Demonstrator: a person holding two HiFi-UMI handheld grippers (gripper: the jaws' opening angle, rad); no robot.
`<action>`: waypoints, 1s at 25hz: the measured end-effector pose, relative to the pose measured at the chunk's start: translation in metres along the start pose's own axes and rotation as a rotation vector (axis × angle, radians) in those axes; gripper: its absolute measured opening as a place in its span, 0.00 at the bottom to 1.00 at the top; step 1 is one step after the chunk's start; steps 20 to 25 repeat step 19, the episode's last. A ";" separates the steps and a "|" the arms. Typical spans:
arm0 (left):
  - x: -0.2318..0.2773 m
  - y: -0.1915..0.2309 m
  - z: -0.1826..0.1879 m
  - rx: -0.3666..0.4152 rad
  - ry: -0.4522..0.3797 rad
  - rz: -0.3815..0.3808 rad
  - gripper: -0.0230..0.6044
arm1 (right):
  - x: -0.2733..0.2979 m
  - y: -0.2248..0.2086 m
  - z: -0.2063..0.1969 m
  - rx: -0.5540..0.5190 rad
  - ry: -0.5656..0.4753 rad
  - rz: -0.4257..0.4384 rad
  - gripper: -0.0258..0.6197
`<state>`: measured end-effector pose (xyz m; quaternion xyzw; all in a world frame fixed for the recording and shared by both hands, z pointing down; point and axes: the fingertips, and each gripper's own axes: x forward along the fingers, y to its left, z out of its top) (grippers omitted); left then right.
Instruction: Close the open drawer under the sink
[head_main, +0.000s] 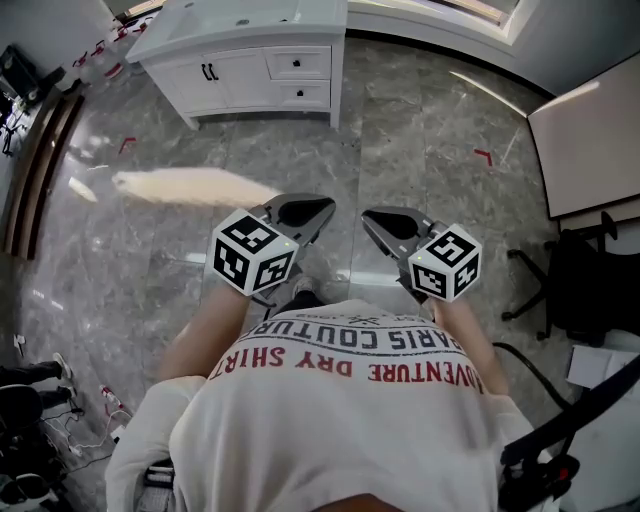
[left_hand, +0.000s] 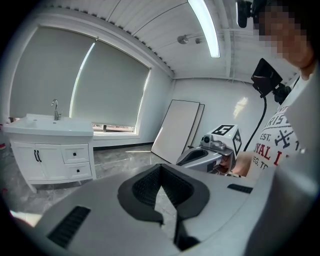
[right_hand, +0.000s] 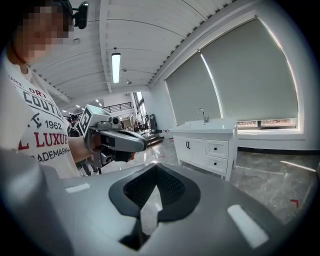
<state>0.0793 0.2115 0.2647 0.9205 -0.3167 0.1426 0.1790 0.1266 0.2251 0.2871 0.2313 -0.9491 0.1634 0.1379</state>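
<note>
A white vanity cabinet (head_main: 250, 70) with a sink on top stands at the far side of the marble floor, well away from me. It has two small drawers (head_main: 299, 64) stacked on its right side and double doors (head_main: 210, 72) on the left. In the left gripper view the lower drawer (left_hand: 79, 170) seems to stick out slightly. I cannot tell more from here. My left gripper (head_main: 305, 212) and right gripper (head_main: 385, 222) are held side by side at waist height, both shut and with nothing in them. The cabinet (right_hand: 210, 150) also shows in the right gripper view.
A large white board (head_main: 590, 140) leans against the right wall, with a black chair (head_main: 575, 285) below it. Red tape corners (head_main: 484, 155) mark the floor. Cables and gear (head_main: 40, 400) lie at the lower left. Open marble floor (head_main: 300, 160) separates me from the cabinet.
</note>
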 end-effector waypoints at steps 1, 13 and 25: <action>-0.001 0.001 -0.001 0.001 0.003 0.003 0.04 | 0.000 0.001 0.001 -0.003 -0.001 0.003 0.04; -0.002 0.002 0.002 0.013 0.001 0.010 0.04 | 0.001 0.007 0.009 -0.020 -0.004 0.023 0.04; -0.003 -0.003 -0.002 -0.001 0.001 0.004 0.04 | -0.002 0.009 0.006 -0.023 0.008 0.019 0.04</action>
